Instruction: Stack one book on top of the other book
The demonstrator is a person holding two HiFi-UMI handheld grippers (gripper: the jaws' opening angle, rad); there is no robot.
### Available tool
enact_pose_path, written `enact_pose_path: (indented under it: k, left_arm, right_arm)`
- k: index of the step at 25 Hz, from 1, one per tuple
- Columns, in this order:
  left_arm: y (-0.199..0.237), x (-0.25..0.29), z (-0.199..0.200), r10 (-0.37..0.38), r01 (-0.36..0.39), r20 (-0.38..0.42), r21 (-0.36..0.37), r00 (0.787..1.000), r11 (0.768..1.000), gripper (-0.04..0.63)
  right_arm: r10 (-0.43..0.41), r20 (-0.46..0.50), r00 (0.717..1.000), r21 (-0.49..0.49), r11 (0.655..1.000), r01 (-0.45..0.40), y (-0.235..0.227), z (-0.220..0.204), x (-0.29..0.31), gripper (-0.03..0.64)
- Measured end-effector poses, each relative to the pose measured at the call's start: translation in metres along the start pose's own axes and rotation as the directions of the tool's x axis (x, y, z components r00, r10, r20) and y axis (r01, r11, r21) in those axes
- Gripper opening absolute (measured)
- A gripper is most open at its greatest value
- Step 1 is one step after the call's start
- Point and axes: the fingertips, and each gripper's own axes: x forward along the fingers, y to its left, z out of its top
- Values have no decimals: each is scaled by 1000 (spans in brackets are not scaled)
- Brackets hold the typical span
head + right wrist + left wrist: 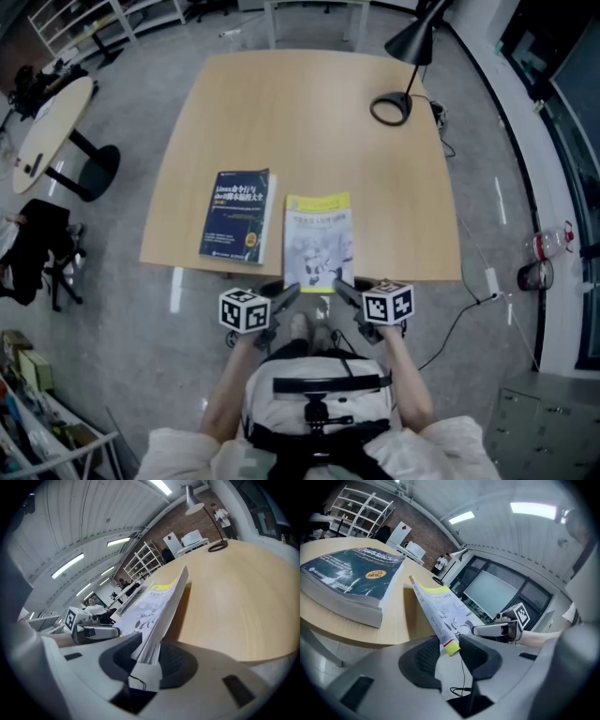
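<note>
Left tool [289, 293] and right tool [344, 287] are each pinching a near corner of the yellow book [319, 239], holding that edge raised off the worktop [309, 112] at lower centre. Blue book [237, 214] is lying flat just beside it, to the left.

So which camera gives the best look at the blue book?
The head view: the blue book lies flat on the table, whole cover visible from above. The left gripper view shows the book close but slanted, cover and page edges. The right gripper view does not show it.
</note>
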Motion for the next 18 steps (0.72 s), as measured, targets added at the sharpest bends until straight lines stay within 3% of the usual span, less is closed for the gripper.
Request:
enact_pose_path:
  k: [8,18]
  left_arm:
    - [-15,-11,22,21,-23,27,114,999,993,124]
    - [-45,-31,78,24,-55,135,233,991,971,124]
  right_arm:
    - [5,54,999,-58,998,-2,15,18,-12,112]
    - [32,159,987,-189,982,-1,43,72,-41,112]
